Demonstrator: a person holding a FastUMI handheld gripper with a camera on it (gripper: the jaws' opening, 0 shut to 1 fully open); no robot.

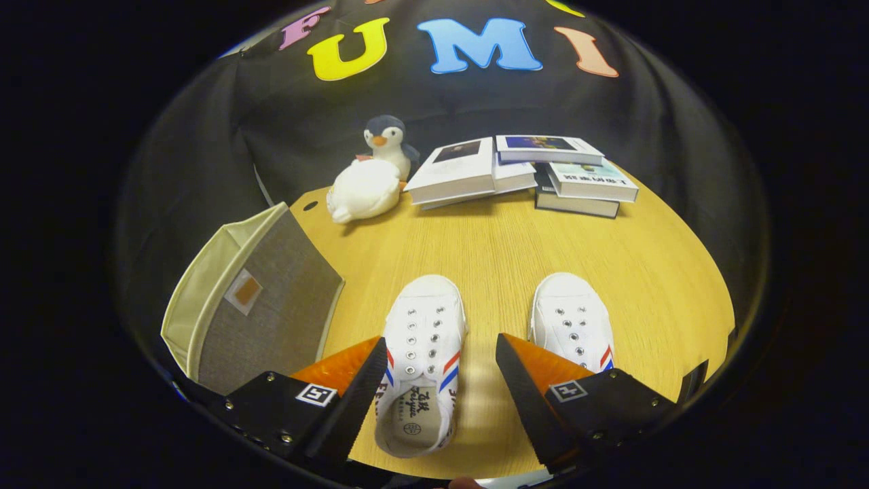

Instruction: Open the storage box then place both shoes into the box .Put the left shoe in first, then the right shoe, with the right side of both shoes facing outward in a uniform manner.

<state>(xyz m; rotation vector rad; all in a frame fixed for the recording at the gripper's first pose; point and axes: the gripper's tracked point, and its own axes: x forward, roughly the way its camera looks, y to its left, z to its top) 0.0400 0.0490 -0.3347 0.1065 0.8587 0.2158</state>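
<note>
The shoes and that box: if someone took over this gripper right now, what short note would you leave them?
Gripper: fingers open, holding nothing, hanging over the wooden table.
Left shoe: on the table between the fingers, toe pointing away.
Right shoe: beside it, just past the right finger.
Storage box: at the table's left edge beside the left finger; whether it is open is hard to tell.
Done: no shoe is boxed.
Left: open the box if needed, put in the left shoe, then the right, right sides outward.

the left shoe (421,353) insole carries printed writing and a round stamp, too small to read.
</note>
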